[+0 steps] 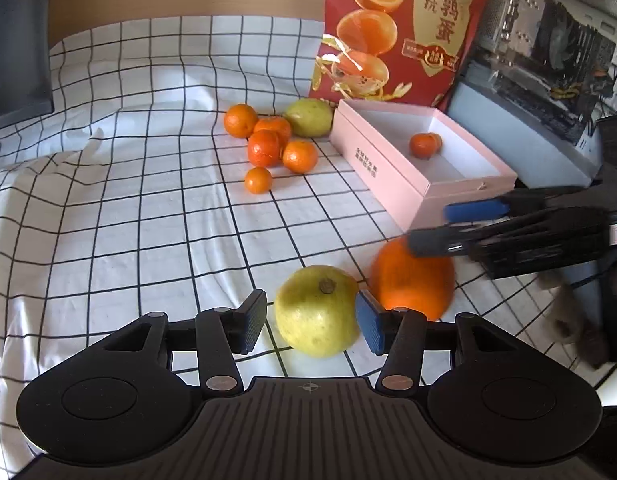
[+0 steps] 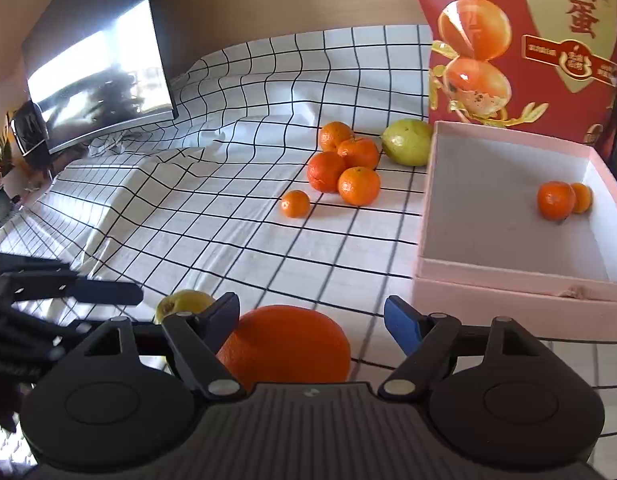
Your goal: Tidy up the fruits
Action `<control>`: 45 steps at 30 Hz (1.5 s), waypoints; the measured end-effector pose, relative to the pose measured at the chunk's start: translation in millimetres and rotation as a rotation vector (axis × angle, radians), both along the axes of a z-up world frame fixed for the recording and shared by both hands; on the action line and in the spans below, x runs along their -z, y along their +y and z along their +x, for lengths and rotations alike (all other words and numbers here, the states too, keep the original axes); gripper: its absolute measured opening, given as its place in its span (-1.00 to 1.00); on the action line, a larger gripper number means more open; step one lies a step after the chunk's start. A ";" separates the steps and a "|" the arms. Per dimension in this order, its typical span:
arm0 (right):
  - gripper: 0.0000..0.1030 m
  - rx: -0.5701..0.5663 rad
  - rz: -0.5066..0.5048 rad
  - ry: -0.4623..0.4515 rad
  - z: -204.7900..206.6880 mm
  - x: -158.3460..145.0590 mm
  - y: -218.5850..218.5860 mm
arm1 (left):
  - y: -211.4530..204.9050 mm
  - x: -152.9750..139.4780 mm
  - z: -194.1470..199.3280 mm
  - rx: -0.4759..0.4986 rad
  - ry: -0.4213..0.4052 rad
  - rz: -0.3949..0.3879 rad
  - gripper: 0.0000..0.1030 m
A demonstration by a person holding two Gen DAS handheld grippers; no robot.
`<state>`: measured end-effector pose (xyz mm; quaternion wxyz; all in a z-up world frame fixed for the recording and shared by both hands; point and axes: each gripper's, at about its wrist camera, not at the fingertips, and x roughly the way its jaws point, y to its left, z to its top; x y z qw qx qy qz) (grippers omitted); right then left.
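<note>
You are holding the left gripper [image 1: 311, 322] low at the bottom centre of its frame, its fingers spread apart on either side of a yellow-green pear [image 1: 317, 311] that is resting on the grid-patterned cloth [image 1: 148, 208]; the right pad looks to be touching the pear's skin, while the left pad is standing just clear of it. Just right of the pear, a large orange [image 1: 412, 280] is sitting blurred, with your right gripper [image 1: 448, 228] reaching in from the right edge of the frame above it.

In the right wrist view, the right gripper [image 2: 312, 320] is sitting at bottom centre with its fingers wide apart around the large orange [image 2: 286, 346], neither pad visibly pressing on it. The pear [image 2: 183, 303] is peeking out at lower left, behind the left finger.

Toward the upper middle, five mandarins [image 2: 342, 168] are clustering beside a second pear [image 2: 406, 142]. At the right, the pink box [image 2: 508, 284] is holding two small mandarins [image 2: 562, 200] near its far corner, in front of a red snack bag [image 2: 548, 40].
</note>
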<state>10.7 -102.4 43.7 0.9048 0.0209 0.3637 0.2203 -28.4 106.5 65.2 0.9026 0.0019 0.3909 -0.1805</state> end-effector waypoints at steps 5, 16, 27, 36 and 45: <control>0.57 0.020 -0.022 0.013 -19.6 -5.5 -44.7 | -10.7 10.7 8.7 0.018 0.021 0.027 0.17; 0.57 0.061 -0.012 0.062 -46.6 4.2 -77.8 | -23.1 34.0 33.7 0.026 0.080 0.049 0.30; 0.57 0.053 -0.025 0.012 -56.3 -6.8 -50.0 | -5.6 33.7 24.4 0.001 0.110 0.015 0.28; 0.57 0.117 -0.136 0.085 -33.2 29.1 7.4 | 20.2 24.9 5.3 -0.022 0.152 -0.029 0.28; 0.44 0.103 -0.164 0.075 -27.4 38.5 11.5 | -0.1 26.6 -3.8 0.085 0.179 -0.034 0.28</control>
